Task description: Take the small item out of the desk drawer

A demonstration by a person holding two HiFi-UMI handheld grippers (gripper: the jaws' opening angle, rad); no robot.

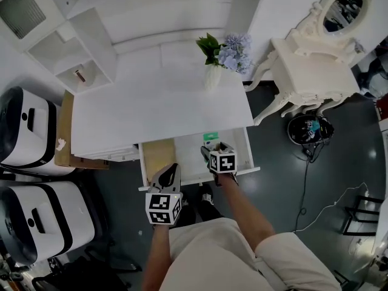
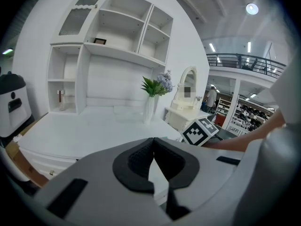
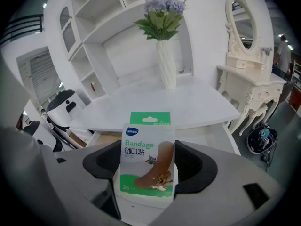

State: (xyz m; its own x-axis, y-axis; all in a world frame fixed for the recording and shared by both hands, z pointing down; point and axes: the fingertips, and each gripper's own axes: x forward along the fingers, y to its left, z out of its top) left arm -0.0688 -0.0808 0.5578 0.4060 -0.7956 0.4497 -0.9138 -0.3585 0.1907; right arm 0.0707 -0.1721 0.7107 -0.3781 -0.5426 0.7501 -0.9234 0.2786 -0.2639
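A white and green bandage box (image 3: 148,159) stands upright between the jaws of my right gripper (image 3: 148,169), which is shut on it. In the head view the box (image 1: 210,137) shows as a green patch above the open drawer (image 1: 191,165), with the right gripper (image 1: 212,151) over the drawer's right half. My left gripper (image 1: 168,176) hangs at the drawer's front edge, to the left. Its jaws (image 2: 153,166) are pressed together with nothing between them.
The white desk (image 1: 157,111) carries a white vase of flowers (image 1: 213,74) at its back right. Shelves (image 1: 73,53) rise behind it. Two white machines (image 1: 27,132) stand at the left, a white dressing table with mirror (image 1: 315,71) at the right.
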